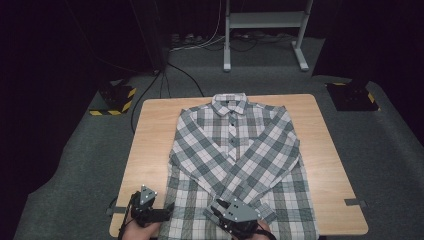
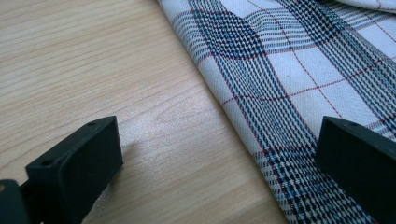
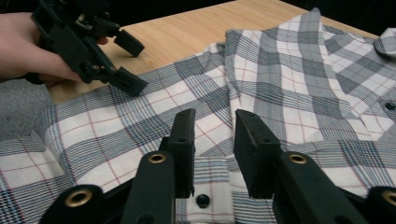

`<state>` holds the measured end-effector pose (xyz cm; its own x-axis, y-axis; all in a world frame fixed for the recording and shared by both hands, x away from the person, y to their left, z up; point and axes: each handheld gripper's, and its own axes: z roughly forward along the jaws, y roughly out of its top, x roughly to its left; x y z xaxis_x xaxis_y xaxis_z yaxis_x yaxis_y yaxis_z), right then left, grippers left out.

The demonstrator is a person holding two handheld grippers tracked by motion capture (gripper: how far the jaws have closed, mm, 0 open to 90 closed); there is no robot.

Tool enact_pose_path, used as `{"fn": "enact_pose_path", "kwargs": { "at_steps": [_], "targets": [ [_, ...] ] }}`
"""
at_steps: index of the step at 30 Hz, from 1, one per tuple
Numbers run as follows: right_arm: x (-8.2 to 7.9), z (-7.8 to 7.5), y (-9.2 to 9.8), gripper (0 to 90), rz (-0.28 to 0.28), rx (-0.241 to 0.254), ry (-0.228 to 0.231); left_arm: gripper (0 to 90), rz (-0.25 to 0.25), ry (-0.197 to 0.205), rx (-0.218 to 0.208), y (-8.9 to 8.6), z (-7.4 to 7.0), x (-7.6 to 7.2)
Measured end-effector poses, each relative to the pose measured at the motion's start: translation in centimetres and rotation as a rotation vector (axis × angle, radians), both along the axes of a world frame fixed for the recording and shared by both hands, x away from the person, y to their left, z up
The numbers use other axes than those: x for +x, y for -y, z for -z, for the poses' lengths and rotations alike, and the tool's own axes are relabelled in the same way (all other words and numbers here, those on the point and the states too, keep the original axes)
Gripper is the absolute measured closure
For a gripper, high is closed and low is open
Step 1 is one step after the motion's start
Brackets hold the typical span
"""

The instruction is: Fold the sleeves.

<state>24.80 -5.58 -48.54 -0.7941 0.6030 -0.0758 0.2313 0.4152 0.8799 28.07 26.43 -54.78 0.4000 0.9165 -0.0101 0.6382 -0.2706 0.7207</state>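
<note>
A: High view first: the plaid shirt (image 1: 235, 160) lies face up and buttoned along the middle of the wooden table (image 1: 150, 130), collar toward the top of the frame, hem at the bottom edge. Both sleeves are already crossed over the front, so I'd judge the sleeve folding done and the body folds left to do.

B: And the grippers?

A: The left gripper (image 1: 162, 212) sits at lower left of that frame, just at the shirt's side edge. In the left gripper view its jaws stand wide apart, one over bare wood, the other over cloth, with the shirt's edge (image 2: 243, 126) running between them and nothing pinched. Released, then.

B: The right one?

A: The right gripper (image 1: 220, 210) is at lower centre, over a sleeve cuff (image 3: 210, 186). In the right gripper view its jaws are parted a little, with the buttoned cuff lying just below and between them. The pads don't look to be pressing on it, so I'd call it let go.

B: Any boxes or bins holding anything?

A: None that I can make out on the table; the shirt rests directly on the wood
</note>
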Motion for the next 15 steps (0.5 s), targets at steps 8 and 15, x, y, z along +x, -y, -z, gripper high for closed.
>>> {"fn": "enact_pose_path", "kwargs": {
  "at_steps": [8,15],
  "targets": [
    [1.1,0.6,2.0,53.3,0.05,0.025,-0.004,0.7,0.002,0.001,0.002,0.0,0.0,0.0],
    [1.8,1.1,3.4,44.7,0.094,0.027,-0.013,0.6,0.004,0.001,0.003,0.1,0.0,0.0]
  ]
}}
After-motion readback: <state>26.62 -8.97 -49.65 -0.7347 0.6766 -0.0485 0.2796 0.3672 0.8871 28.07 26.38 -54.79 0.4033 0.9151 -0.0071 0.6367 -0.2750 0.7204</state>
